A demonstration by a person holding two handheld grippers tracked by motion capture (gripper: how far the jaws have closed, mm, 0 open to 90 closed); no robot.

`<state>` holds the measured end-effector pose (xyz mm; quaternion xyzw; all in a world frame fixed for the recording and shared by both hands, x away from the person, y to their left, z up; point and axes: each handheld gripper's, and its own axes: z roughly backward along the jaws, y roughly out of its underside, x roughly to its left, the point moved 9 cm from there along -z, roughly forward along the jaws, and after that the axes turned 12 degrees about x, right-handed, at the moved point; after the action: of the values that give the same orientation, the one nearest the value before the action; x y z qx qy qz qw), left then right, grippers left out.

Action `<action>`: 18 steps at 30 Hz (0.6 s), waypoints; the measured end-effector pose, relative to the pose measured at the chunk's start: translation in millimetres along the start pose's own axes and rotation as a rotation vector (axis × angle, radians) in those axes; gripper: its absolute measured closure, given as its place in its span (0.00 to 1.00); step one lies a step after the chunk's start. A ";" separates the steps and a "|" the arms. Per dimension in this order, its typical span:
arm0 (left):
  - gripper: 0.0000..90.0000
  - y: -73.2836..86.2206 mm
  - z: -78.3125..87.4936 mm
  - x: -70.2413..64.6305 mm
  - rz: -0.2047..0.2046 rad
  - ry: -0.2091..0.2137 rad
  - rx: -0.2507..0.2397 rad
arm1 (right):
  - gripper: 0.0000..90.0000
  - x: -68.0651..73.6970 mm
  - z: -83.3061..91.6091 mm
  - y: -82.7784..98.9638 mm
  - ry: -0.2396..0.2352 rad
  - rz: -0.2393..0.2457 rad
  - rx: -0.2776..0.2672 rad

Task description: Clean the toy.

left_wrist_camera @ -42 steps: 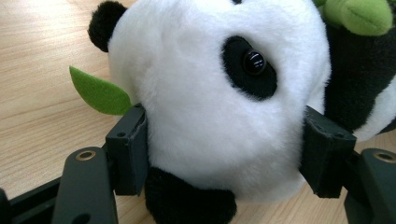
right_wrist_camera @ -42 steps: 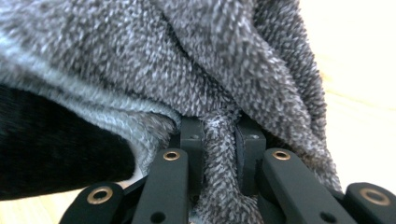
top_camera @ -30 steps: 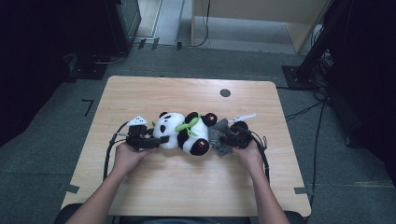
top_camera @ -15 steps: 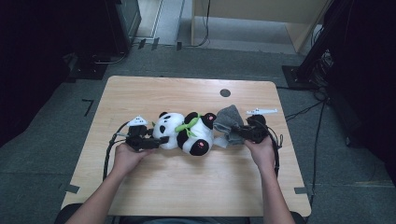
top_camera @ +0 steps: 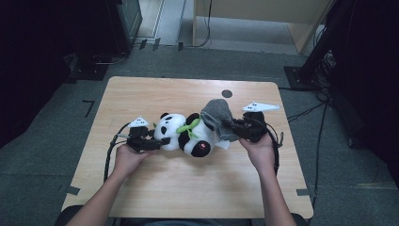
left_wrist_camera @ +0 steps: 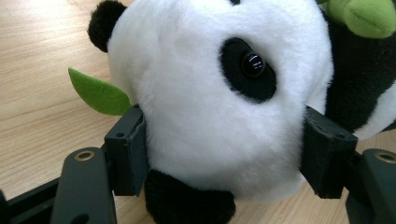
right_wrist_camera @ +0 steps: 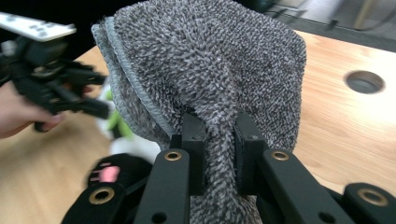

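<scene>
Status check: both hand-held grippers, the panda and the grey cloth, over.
Left hand-held gripper clamped on plush panda head. Right hand-held gripper pinching grey cloth, raised over panda. Nothing in the way.

The left claw (left_wrist_camera: 224,154) grips the panda (left_wrist_camera: 210,102) by its white head, one black pad pressing into the fur on each side. The head bulges between the pads. A black ear (left_wrist_camera: 105,23) sits at the upper left and another black patch lies low between the pads. One shiny eye (left_wrist_camera: 253,64) sits in a black patch. A green leaf (left_wrist_camera: 98,93) sticks out at the left, above the wooden surface (left_wrist_camera: 42,70). A green plush bit (left_wrist_camera: 366,16) shows at the top right.
</scene>
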<state>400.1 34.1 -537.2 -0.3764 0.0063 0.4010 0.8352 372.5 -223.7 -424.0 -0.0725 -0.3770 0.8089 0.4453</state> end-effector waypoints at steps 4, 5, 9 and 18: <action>0.32 0.1 0.0 0.3 0.000 0.000 0.002 | 0.88 26.8 -1.1 2.6 -0.035 0.054 0.029; 0.33 0.1 0.0 0.4 0.000 0.000 0.002 | 0.88 34.2 -2.2 5.3 -0.045 0.069 0.042; 0.33 -0.1 -0.2 0.4 0.006 -0.001 0.004 | 0.88 58.0 -10.5 20.4 -0.094 0.115 0.106; 0.33 0.5 -0.7 -0.2 -0.003 -0.003 0.007 | 0.88 51.1 -38.2 38.2 -0.047 0.126 0.187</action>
<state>399.8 33.7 -537.9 -0.3727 0.0059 0.4003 0.8371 334.1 -175.5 -465.5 -0.0352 -0.3047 0.8685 0.3894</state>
